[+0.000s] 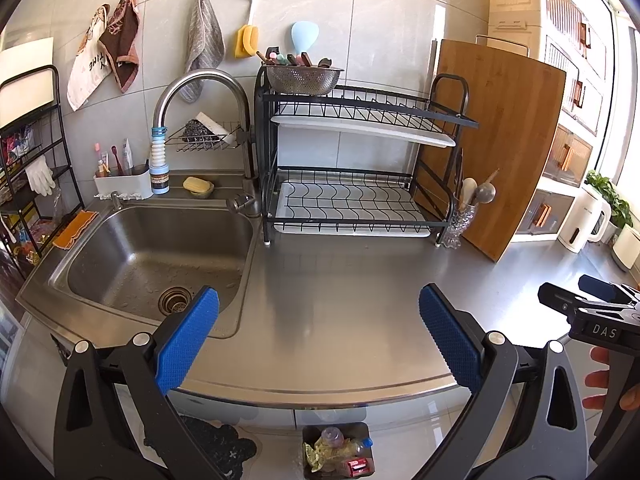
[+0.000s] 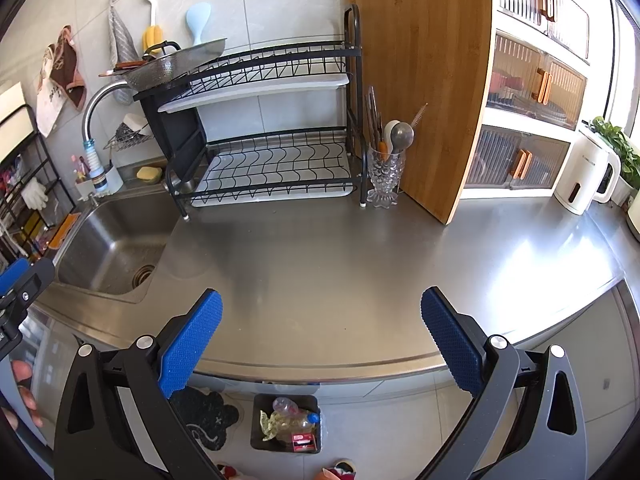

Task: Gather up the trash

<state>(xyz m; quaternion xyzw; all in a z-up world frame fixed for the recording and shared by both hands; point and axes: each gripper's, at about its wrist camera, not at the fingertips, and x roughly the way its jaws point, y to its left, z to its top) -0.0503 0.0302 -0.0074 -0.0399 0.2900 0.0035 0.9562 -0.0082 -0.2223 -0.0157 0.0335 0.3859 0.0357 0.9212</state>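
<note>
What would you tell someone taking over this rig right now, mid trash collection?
Left gripper: open, empty, hovering over the counter edge. Right gripper: open, empty, likewise.
Trash bin on the floor below the counter holds a plastic bottle, wrappers and a red carton.
Steel counter and sink show no loose trash.
Left: apparently nothing on the counter; check out of view.

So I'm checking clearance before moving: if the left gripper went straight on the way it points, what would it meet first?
The left gripper points over bare counter; the way looks free until the dish rack at the wall, though depth is hard to judge.
</note>
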